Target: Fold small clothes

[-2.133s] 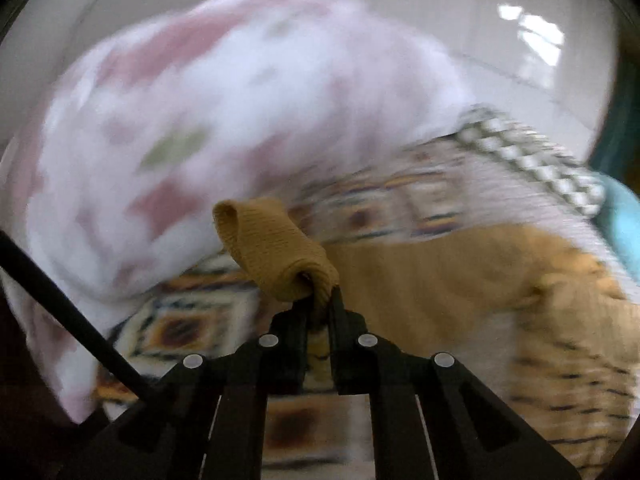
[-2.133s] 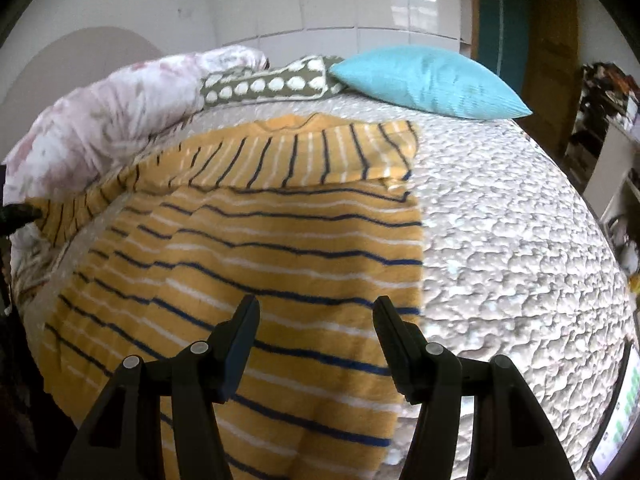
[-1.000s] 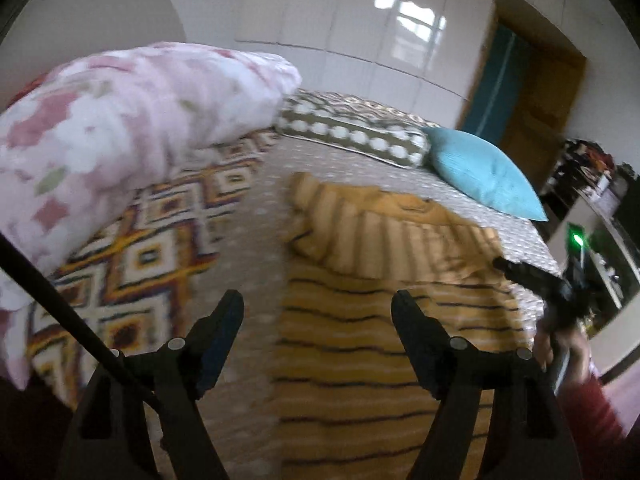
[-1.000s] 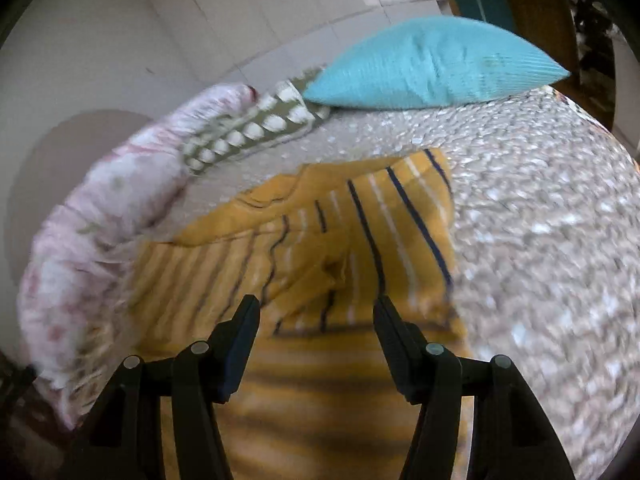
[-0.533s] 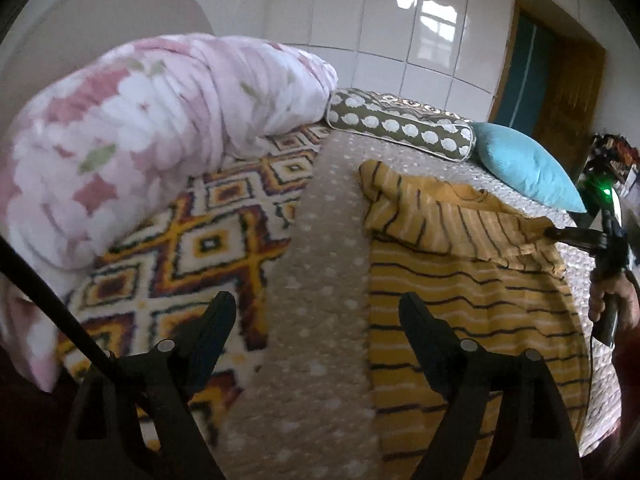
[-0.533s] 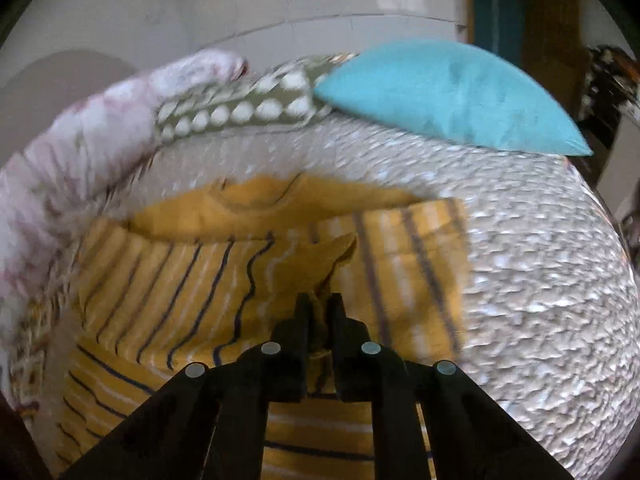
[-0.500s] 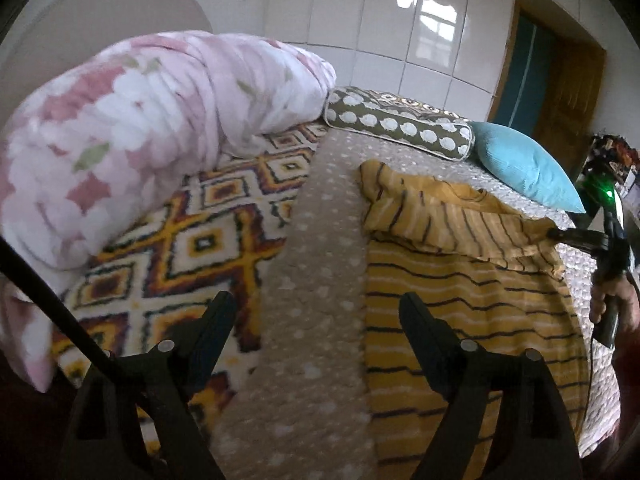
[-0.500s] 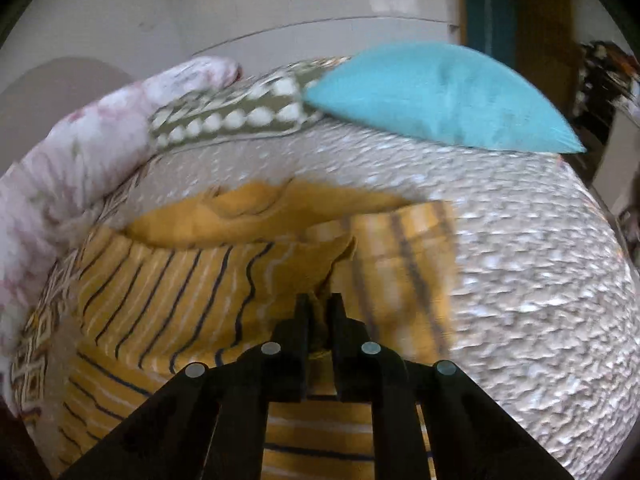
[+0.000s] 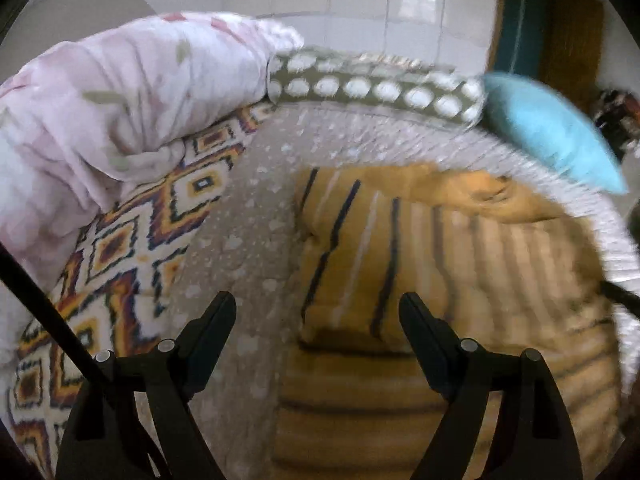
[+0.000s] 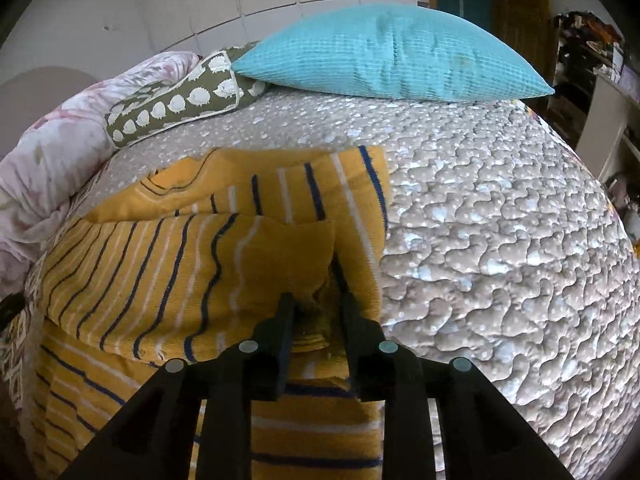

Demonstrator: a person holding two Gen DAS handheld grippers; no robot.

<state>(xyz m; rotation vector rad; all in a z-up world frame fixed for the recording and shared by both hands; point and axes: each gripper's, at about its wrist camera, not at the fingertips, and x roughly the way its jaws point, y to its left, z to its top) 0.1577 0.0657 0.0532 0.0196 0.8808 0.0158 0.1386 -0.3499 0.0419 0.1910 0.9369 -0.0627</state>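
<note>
Mustard-yellow striped jumper (image 10: 168, 264) lies flat on the quilted bedspread (image 10: 500, 240) – we see its sleeves folded across the chest, below the turquoise pillow (image 10: 392, 56) and the hedgehog-print cushion (image 10: 172, 104). Our right gripper (image 10: 316, 300) has just been opening; its jaws stand a little apart around the sleeve's cuff, which sits loose between them. Our left gripper (image 9: 316, 312) hangs wide open over the jumper's left edge – nothing in it – beside the patterned blanket (image 9: 120, 248) and pink floral duvet (image 9: 120, 92)
</note>
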